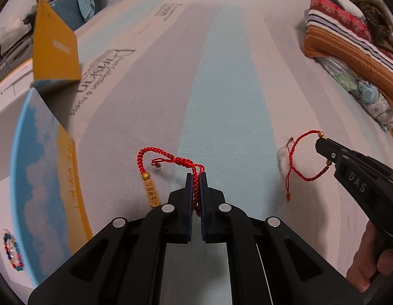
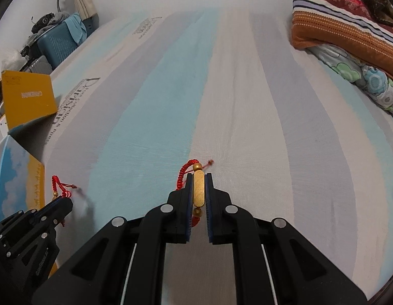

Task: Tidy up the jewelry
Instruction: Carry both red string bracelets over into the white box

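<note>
Striped bed sheet (image 1: pixel 222 89) below, each gripper's jaws clenched on a red bracelet, probably headed for the blue box (image 1: pixel 36 178) lower left.

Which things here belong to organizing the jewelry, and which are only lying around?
Belong to the job:
- left tongs, shut on a red cord bracelet
- right tongs, shut on a second red bracelet by its gold bar
- open blue box with a bead bracelet inside

Just lying about:
- folded blankets
- yellow box
- blue suitcase
- striped sheet
</note>
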